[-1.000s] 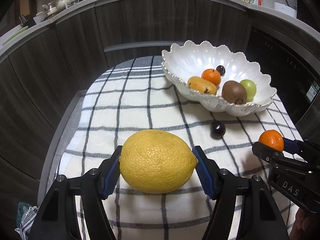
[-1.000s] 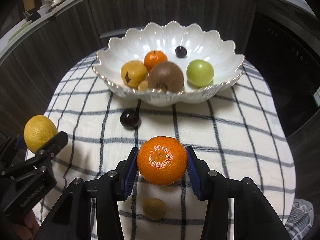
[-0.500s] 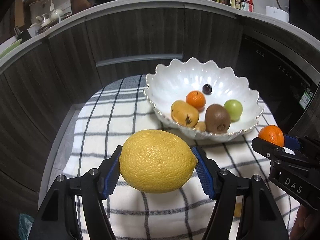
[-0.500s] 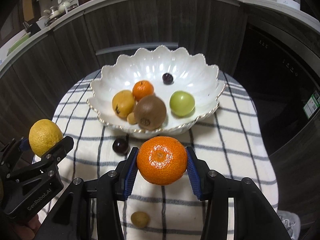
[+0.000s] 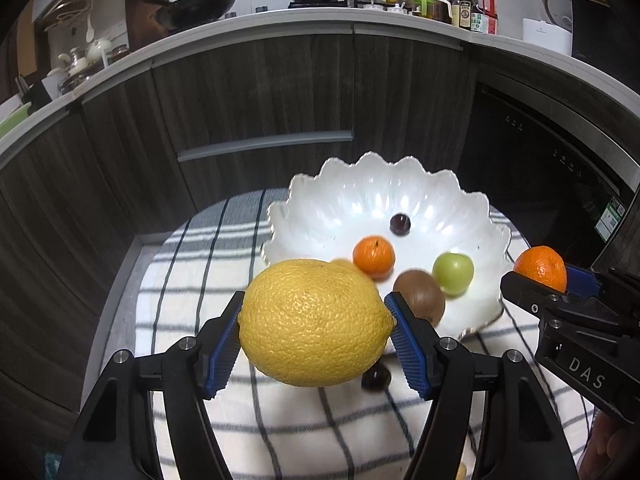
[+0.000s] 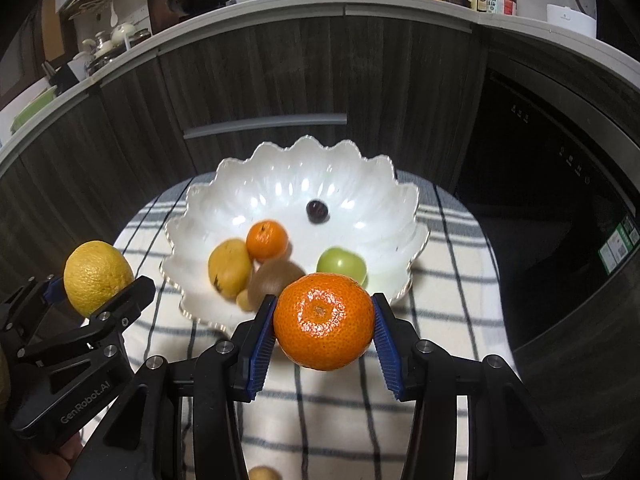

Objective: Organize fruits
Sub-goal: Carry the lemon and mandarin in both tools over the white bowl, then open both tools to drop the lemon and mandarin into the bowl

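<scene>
Both grippers have risen since the earlier frames | left gripper [image 5: 316, 326] clamps lemon [image 5: 316, 322] above cloth's near edge | right gripper [image 6: 324, 322] clamps mandarin [image 6: 324, 320] apparently short of bowl [image 6: 400, 248] rim.

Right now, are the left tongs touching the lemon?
Touching. The left wrist view shows both blue pads of the left tongs pressed against the lemon, which is held clear of the cloth.

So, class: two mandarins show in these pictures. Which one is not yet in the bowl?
The larger mandarin, clamped between the right gripper jaws above the checked cloth. The smaller mandarin already lies inside the white bowl.
</scene>
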{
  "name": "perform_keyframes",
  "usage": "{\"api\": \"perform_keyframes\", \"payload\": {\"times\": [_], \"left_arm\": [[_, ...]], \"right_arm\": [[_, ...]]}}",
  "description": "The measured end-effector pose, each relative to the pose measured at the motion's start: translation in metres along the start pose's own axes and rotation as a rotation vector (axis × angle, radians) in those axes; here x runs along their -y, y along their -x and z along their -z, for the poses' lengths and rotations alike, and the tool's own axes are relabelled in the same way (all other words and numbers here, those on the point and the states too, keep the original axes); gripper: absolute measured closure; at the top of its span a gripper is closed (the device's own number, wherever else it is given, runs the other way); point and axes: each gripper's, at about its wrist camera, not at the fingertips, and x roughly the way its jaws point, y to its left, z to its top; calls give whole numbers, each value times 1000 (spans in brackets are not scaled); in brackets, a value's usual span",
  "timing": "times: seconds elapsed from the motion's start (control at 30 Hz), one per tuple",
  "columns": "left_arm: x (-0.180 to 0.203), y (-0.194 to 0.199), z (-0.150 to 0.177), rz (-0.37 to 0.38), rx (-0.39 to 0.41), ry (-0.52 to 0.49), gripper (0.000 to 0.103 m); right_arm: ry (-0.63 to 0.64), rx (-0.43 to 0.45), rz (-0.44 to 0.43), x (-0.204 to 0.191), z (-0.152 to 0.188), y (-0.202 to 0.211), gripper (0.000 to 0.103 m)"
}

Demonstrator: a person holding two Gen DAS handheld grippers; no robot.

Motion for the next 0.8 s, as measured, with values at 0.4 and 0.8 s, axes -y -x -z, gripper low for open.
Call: {"api": "perform_keyframes", "payload": {"times": [0.4,0.8], "left_arm": [[13,-34,-34,10,10,-31,35],[14,-73,-54,17,-13,-37,35]], "right_arm": [[-19,8,21,23,-33,-27,56],[-26,-8,23,31,-55,-63,56]]}}
